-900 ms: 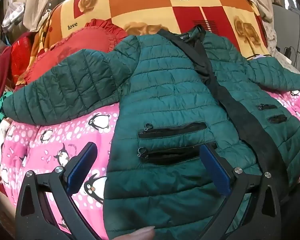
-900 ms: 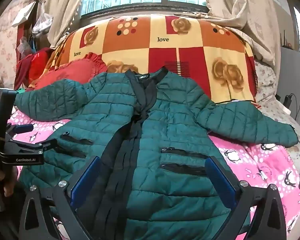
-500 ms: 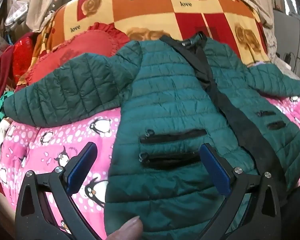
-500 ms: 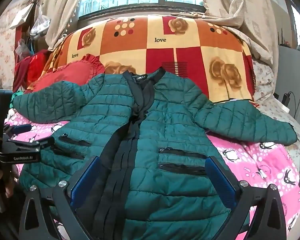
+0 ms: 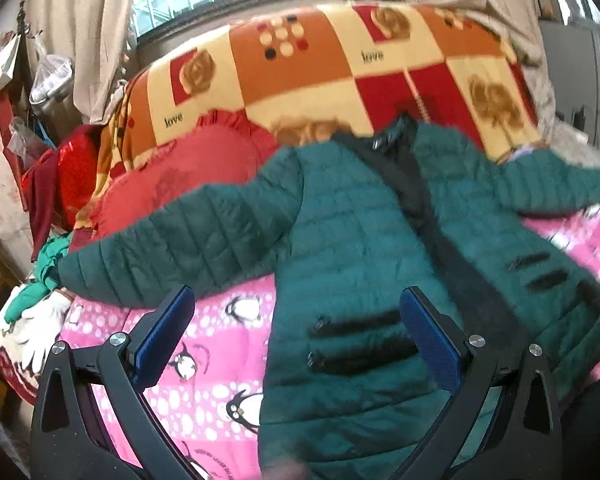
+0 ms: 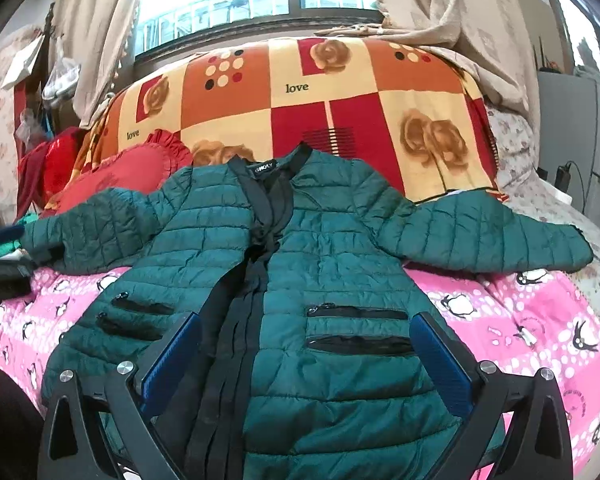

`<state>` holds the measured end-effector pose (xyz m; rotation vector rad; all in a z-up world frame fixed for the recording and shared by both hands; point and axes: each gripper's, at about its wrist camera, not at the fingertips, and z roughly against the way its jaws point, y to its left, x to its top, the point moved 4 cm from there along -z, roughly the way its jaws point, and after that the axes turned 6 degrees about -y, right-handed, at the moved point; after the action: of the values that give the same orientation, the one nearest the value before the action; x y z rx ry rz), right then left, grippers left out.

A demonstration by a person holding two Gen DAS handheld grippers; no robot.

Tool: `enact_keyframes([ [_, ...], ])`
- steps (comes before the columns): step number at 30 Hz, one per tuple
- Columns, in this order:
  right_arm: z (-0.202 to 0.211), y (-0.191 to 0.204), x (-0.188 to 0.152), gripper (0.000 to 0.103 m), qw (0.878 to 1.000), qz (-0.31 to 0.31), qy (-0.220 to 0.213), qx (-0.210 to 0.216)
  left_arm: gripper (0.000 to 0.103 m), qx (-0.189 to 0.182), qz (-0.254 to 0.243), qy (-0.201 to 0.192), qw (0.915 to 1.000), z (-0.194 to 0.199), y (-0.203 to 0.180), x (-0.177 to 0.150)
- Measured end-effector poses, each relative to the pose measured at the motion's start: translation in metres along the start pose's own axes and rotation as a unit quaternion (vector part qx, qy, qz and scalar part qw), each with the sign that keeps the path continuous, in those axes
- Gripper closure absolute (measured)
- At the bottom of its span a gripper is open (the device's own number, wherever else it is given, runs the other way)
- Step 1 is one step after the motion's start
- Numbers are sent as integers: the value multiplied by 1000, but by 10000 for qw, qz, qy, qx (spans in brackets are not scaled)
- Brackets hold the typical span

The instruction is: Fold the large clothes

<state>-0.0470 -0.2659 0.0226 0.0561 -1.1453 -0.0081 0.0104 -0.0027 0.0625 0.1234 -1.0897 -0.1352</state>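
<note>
A dark green quilted jacket (image 6: 324,264) with a black front band lies face up on the pink penguin bedspread (image 6: 540,320), both sleeves spread out sideways. My right gripper (image 6: 304,344) hovers open above the jacket's lower front, over the right pockets, touching nothing. In the left wrist view the same jacket (image 5: 360,248) is blurred; my left gripper (image 5: 296,320) stands open above its left edge and the bedspread (image 5: 220,344), with nothing between its blue pads. The left sleeve (image 5: 180,240) stretches out to the left.
A folded orange, red and cream blanket (image 6: 320,92) is piled at the bed's far side under the window. A red frilled cushion (image 6: 132,168) lies beside the left sleeve. White gloves (image 5: 40,328) and green cloth sit at the bed's left edge. A cabinet (image 6: 572,120) stands right.
Both views have tilted upward and drawn back, so the window and more of the blanket show. The left view is blurred by motion. The jacket has not moved; both grippers stay open.
</note>
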Motion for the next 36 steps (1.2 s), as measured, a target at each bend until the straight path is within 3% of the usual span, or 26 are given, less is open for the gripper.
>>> enact_keyframes([
  [4, 8, -3, 1, 0, 9999, -3, -111, -7, 0, -595, 656, 248, 9958, -2, -6, 4],
  [6, 10, -7, 1, 0, 9999, -63, -114, -11, 0, -716, 953, 517, 9915, -9, -17, 5],
  [8, 12, -11, 1, 0, 9998, -127, -135, -40, 0, -669, 923, 399, 9927, -10, -29, 5],
  [12, 15, -12, 1, 0, 9997, -159, -171, -36, 0, -562, 404, -332, 9970, -10, -45, -15],
  [15, 10, -12, 1, 0, 9999, -146, -46, -80, 0, -262, 211, 259, 9991, -38, -42, -30],
  [18, -3, -11, 14, 0, 9996, -249, 7, 119, 0, -341, 659, 260, 9969, -40, -23, -31],
  [22, -16, -6, 27, 0, 9998, 159, -20, -83, 0, -174, 757, 596, 9952, -55, -17, -39],
  [27, -30, 0, 16, 0, 9989, 263, 205, -330, 0, -173, 738, 566, 9955, -54, -19, -42],
  [36, -32, 1, 14, 0, 9980, 438, 188, -418, 0, -196, 833, 612, 9945, -57, -15, -42],
])
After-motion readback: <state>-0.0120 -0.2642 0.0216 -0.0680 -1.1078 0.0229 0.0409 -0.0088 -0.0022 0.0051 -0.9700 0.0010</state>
